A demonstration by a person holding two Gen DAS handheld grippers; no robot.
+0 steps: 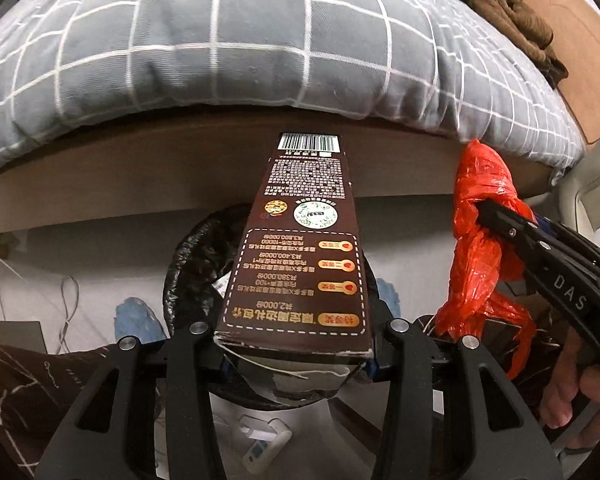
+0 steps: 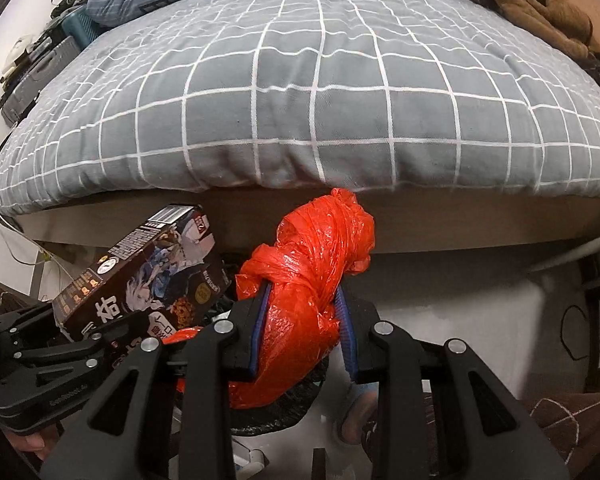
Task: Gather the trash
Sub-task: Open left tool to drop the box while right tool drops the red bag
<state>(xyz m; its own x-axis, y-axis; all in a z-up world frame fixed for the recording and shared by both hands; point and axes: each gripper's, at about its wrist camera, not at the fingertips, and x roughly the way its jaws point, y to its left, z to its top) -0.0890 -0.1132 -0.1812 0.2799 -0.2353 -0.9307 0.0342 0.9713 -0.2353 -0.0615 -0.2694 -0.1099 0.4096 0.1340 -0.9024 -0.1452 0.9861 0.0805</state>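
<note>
- Left wrist view: the left hand-held gripper (image 1: 296,360) is clamped on the near end of a dark brown snack box (image 1: 300,252), one jaw on each side of it; the box runs from 6 o'clock up to 12 o'clock, barcode end farthest away, printed back panel facing the camera
- Directly under the box sits a black-lined trash bin (image 1: 196,256); its rim shows at 9 o'clock of the box and again beneath the near end
- At 3 o'clock of the box the right hand-held gripper (image 1: 480,208) comes in from the right edge, closed around a knotted red plastic bag (image 1: 480,240); the bag hangs just beside the box, apart from it; part of a hand (image 1: 572,396) shows at 4 o'clock
- Across the top lies a bed with a grey checked quilt (image 1: 220,52); brown clothing (image 1: 500,8) sits at 1 o'clock; a wooden bed frame (image 1: 100,184) runs below the quilt
- Right wrist view: the right hand-held gripper (image 2: 304,312) pinches the red plastic bag (image 2: 312,260) at its twisted waist, blue pads pressed into both sides; the knotted bulge stands up toward 12 o'clock, the loose tail drops toward 6 o'clock over the black bin rim (image 2: 284,408)
- At 9 o'clock the left hand-held gripper (image 2: 60,344) carries the snack box (image 2: 148,272), tilted with its barcode end up
</note>
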